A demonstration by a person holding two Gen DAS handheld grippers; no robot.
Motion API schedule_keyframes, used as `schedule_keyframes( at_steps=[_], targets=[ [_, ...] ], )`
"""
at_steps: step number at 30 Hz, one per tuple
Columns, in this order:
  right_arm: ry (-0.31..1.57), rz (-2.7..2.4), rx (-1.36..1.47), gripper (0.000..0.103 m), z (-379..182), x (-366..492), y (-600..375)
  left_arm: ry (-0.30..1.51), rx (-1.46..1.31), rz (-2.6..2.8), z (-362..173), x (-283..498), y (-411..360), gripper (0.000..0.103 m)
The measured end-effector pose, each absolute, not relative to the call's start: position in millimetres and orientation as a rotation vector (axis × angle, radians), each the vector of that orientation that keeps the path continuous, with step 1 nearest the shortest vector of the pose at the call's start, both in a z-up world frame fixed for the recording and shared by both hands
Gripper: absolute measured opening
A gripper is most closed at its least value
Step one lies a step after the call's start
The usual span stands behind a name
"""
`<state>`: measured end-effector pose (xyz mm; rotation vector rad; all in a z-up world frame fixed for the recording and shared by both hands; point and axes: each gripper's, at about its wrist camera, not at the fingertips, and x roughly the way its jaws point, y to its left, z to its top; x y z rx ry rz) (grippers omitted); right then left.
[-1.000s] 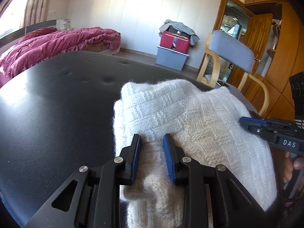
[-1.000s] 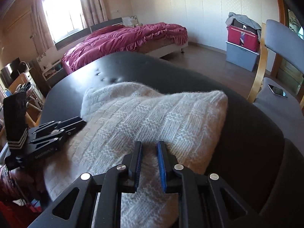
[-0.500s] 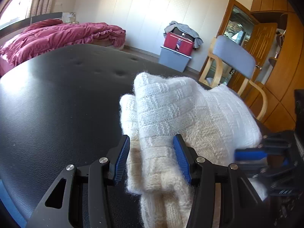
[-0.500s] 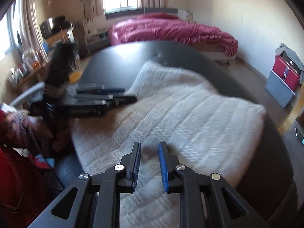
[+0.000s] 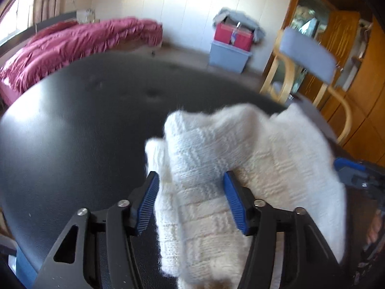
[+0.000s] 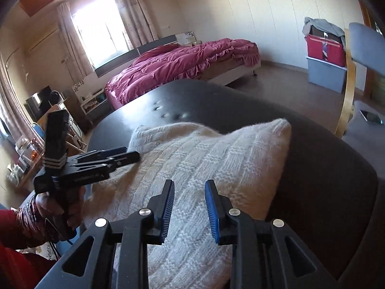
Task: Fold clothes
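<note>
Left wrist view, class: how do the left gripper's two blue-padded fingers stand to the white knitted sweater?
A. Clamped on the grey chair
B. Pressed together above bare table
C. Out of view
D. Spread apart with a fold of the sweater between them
D: the left gripper is open, its blue pads either side of a raised fold of the white sweater on the black table.

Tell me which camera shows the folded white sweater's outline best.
The right wrist view: the white sweater lies nearly whole on the black table, with its far corners and right edge visible. The left wrist view is blurred and close, showing only the bunched left end between the open left gripper.
</note>
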<state>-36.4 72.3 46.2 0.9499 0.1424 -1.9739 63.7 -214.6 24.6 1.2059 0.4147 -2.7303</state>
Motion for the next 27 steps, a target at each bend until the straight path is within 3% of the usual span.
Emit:
schedule_keyframes(
  at_steps=[2, 8, 12, 17, 20, 22, 27],
  targets=[
    [0.144, -1.976, 0.971, 0.026, 41, -37, 72, 0.456, 1.201, -2.714, 21, 67, -219, 0.081],
    [0.136, -1.969, 0.996, 0.026, 40, -39, 74, 0.657, 1.243, -2.742, 22, 82, -238, 0.082],
    [0.120, -2.056, 1.003, 0.041, 52, -48, 100, 0.676, 1.331, -2.746, 21, 79, -239, 0.082],
    [-0.040, -2.044, 1.109, 0.044, 40, -72, 130, 0.784, 1.429, -2.692, 13, 64, -242, 0.083],
    [-0.098, -1.988, 1.164, 0.052, 25, -79, 129, 0.833, 1.479, -2.650, 8, 59, -245, 0.087],
    [-0.112, -1.956, 1.198, 0.061, 14, -81, 124, 0.784, 1.485, -2.658, 9, 58, -244, 0.090],
    [-0.341, -1.778, 1.325, 0.066, -9, -93, 123, 0.708, 1.457, -2.698, 7, 56, -236, 0.095]
  ],
)
